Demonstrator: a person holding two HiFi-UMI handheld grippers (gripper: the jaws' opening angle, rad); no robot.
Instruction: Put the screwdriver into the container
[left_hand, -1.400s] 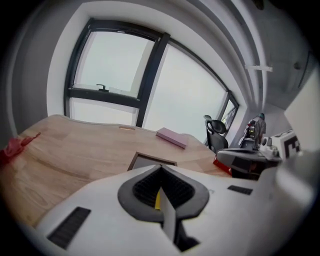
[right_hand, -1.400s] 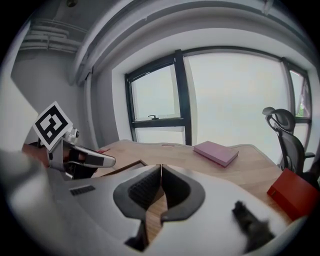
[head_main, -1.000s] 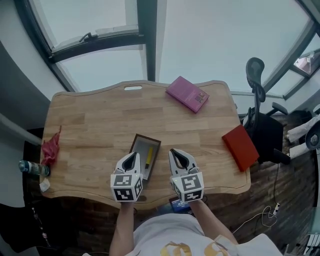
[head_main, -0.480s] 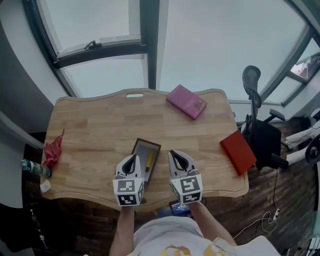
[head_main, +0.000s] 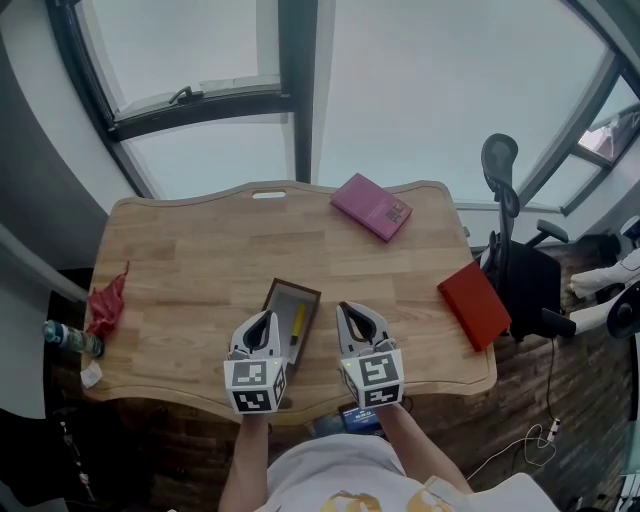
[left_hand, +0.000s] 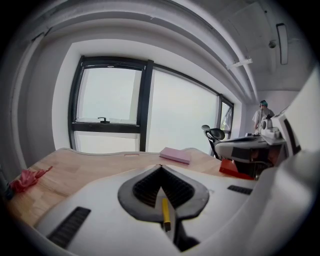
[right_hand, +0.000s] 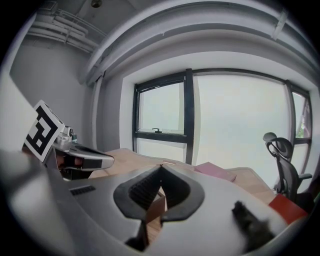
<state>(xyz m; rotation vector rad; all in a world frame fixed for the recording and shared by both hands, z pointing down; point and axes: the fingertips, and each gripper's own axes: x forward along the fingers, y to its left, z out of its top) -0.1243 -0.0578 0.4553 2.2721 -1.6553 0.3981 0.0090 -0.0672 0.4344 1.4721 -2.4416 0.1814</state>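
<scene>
Lying in container (head_main: 284, 303), screwdriver (head_main: 298, 322) sits btwn L gripper (head_main: 264, 318) & R gripper (head_main: 348, 309), both closed empty.

The right claw (right_hand: 160, 168) is closed (tips touching), the container (right_hand: 156, 209) visible through its gap.

The container's (head_main: 303, 292) near corner — hidden behind the left gripper (head_main: 266, 317).

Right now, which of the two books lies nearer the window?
The pink book, at the table's far edge; the red book lies at its right edge.
</scene>
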